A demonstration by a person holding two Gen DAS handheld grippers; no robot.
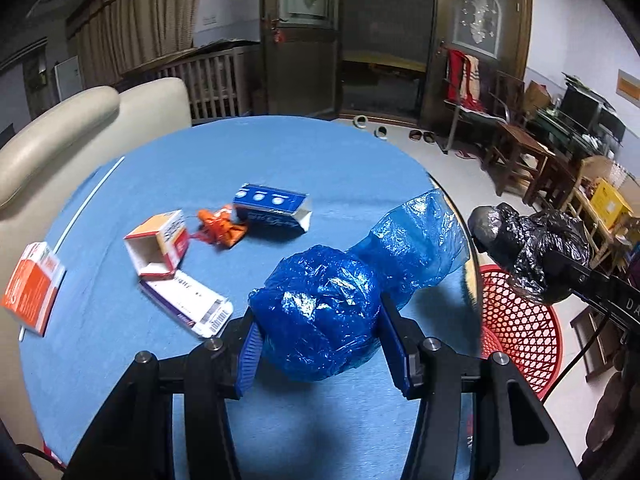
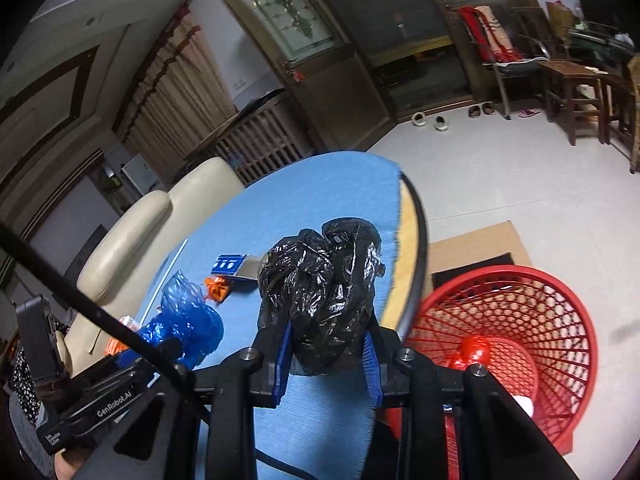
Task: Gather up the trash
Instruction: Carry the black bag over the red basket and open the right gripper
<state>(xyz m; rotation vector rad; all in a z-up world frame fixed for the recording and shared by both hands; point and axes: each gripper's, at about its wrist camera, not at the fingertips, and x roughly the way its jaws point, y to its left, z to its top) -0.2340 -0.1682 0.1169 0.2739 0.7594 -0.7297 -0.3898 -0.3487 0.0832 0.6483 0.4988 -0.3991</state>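
While the left gripper (image 1: 318, 338) clamps a blue bag wad (image 1: 318, 316) and the right gripper (image 2: 326, 350) a black bag wad (image 2: 320, 300), both carrying toward the red basket (image 2: 560, 312), each next needs releasing above it.

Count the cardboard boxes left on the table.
4: blue box farthest, open orange-white box beside the orange wrapper, flattened white carton nearer, orange box at left edge. None visibly hidden.

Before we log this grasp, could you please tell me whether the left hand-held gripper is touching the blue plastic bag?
Touching. The left wrist view shows the left hand-held gripper with both blue finger pads pressed against the sides of the crumpled blue plastic bag.
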